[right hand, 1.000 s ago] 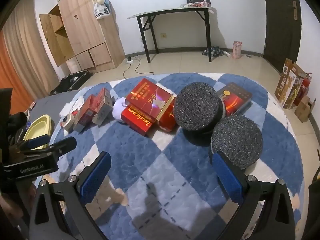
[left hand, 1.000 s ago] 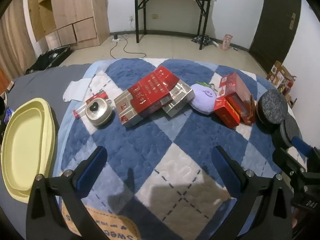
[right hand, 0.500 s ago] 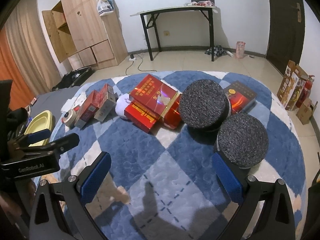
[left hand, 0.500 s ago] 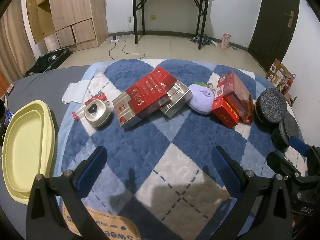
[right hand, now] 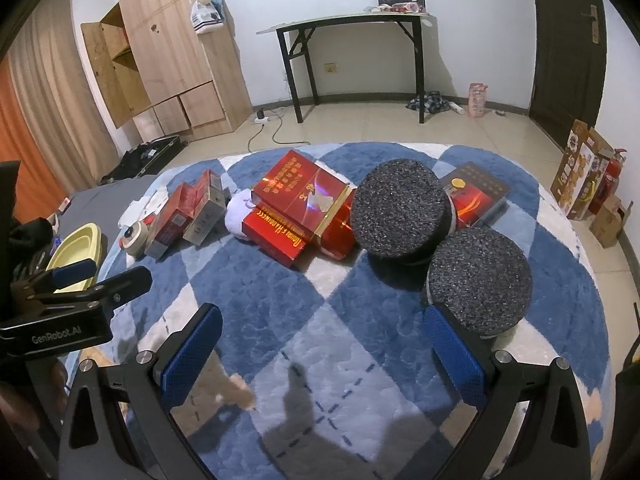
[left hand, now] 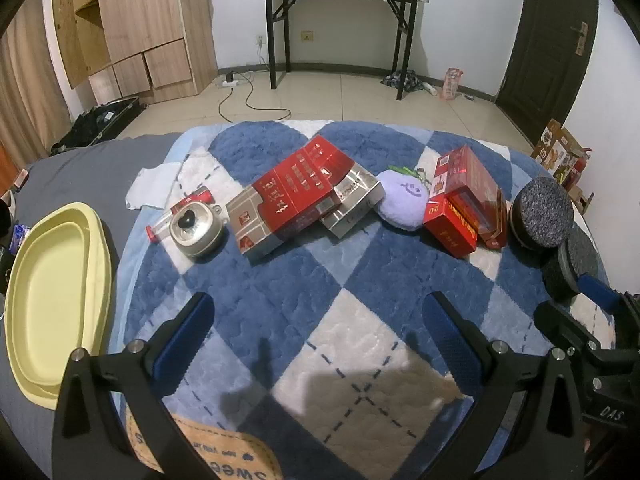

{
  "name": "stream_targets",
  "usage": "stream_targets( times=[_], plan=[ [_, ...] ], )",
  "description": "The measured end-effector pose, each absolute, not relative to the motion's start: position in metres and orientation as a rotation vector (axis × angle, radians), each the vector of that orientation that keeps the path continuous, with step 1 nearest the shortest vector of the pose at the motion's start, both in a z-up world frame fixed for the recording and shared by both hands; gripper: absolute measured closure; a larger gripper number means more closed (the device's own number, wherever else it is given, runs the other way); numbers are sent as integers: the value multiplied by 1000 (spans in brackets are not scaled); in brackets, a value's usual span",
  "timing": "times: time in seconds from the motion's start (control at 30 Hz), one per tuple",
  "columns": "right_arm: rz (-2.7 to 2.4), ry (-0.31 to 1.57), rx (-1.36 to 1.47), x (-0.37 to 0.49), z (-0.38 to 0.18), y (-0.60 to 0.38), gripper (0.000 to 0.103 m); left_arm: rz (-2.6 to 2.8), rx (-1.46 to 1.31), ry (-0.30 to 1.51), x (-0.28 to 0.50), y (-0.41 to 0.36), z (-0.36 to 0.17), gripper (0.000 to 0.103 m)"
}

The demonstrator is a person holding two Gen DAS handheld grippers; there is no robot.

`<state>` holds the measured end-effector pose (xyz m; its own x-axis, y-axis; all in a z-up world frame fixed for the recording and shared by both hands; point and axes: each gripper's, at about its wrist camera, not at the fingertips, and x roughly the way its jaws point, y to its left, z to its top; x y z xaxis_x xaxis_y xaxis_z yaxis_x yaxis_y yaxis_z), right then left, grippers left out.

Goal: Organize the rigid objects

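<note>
On a blue and white checked blanket (left hand: 280,292) lies a row of objects. From the left: a round metal tin (left hand: 195,227), a stack of red and silver cartons (left hand: 298,190), a purple plush (left hand: 405,200), red boxes (left hand: 460,196) and two dark foam discs (left hand: 542,216). The right wrist view shows the red boxes (right hand: 296,208), both foam discs (right hand: 400,208) (right hand: 478,280) and a red book (right hand: 478,194). My left gripper (left hand: 318,326) hovers open over bare blanket. My right gripper (right hand: 322,338) is open too, its right finger just in front of the nearer disc.
A pale yellow tray (left hand: 52,292) sits on the grey sheet left of the blanket. Beyond the bed are a tiled floor, a black folding table (left hand: 340,12), a wooden wardrobe (left hand: 136,28) and a dark door (left hand: 552,28). Cardboard boxes (right hand: 584,188) stand at the right.
Both grippers have drawn back and risen slightly, so the objects look a little farther away. Nothing on the blanket has moved, and both grippers stay open.
</note>
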<state>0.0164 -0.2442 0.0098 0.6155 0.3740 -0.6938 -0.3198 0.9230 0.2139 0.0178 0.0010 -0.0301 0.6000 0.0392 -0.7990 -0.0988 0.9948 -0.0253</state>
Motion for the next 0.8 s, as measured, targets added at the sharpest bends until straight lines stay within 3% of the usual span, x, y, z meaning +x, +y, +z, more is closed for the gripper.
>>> stream_targets(
  times=[0.8],
  plan=[
    [400,834,85,19,6,-245,0,77,-73,933,18,0,-32,0]
  ],
)
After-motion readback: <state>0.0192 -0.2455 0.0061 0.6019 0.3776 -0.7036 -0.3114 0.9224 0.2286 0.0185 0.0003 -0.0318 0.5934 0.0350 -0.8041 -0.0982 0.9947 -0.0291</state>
